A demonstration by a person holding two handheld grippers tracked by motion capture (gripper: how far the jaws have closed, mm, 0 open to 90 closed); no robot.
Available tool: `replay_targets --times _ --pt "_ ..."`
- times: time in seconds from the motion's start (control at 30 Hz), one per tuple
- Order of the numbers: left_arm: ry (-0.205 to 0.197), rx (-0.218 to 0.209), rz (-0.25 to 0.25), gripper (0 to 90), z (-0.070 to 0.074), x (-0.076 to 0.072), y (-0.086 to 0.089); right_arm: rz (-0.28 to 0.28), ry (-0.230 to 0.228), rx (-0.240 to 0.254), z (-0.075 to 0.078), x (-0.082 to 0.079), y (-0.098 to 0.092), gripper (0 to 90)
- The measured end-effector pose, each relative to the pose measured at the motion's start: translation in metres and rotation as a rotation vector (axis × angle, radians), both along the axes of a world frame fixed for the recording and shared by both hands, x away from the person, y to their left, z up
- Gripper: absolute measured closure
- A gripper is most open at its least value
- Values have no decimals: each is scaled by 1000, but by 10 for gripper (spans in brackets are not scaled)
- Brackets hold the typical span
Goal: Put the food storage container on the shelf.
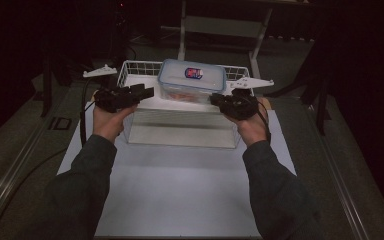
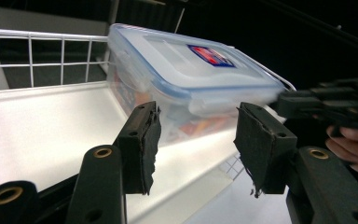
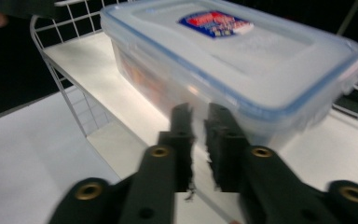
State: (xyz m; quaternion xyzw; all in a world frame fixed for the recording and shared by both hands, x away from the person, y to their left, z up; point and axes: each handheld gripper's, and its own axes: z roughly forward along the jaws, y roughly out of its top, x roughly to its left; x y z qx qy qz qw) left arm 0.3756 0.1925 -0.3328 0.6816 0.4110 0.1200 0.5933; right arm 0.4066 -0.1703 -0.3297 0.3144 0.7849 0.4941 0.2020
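Because the lidded container (image 1: 192, 80) sits crosswise in the wire basket (image 1: 130, 67) on the tabletop (image 1: 180, 190), its long axis runs from one hand to the other. The left hand-held gripper (image 1: 147, 92), jaws apart and empty, stands off the container's left end; the right hand-held gripper (image 1: 214, 98), jaws together and empty, lies closer at its right end.

- Contents of lidded container (image 1: 192, 80): orange blur behind clouded walls, not identifiable.
- Label print on lid (image 3: 216, 22): too smeared to read.
- Far corner of container in right gripper view: motion-blurred.
- Near wall of wire basket (image 1: 180, 129), towards the white board's front edge: mesh washed out, indistinct.
- Sleeves (image 1: 80, 190): cut off at bottom edge.
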Motion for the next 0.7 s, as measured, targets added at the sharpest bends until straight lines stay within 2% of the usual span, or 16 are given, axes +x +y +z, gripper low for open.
replay_targets --times 0.03,0.1,0.23,0.4,0.47,0.5,0.6,0.7 --pt "-9 7 3 468 -3 -6 1 4 0 -12 -4 -3 -4 633" --pt "-20 25 4 449 -9 -16 5 2 -3 -42 -10 -10 -8 518" --pt "-22 78 -38 440 -28 -37 15 10 56 -53 -27 -24 -20 372" --pt "-9 162 1 405 -55 -61 28 -8 86 -51 -54 -48 -36 246" --pt "-10 207 41 401 -67 -72 34 -31 104 -59 -66 -57 -42 198" --pt "-6 212 48 397 -70 -74 36 -46 111 -64 -73 -62 -47 189" --pt "-1 274 89 378 -87 -88 40 -66 125 -73 -86 -73 -56 152" --pt "-4 295 124 362 -100 -101 44 -89 136 -64 -98 -88 -66 142"
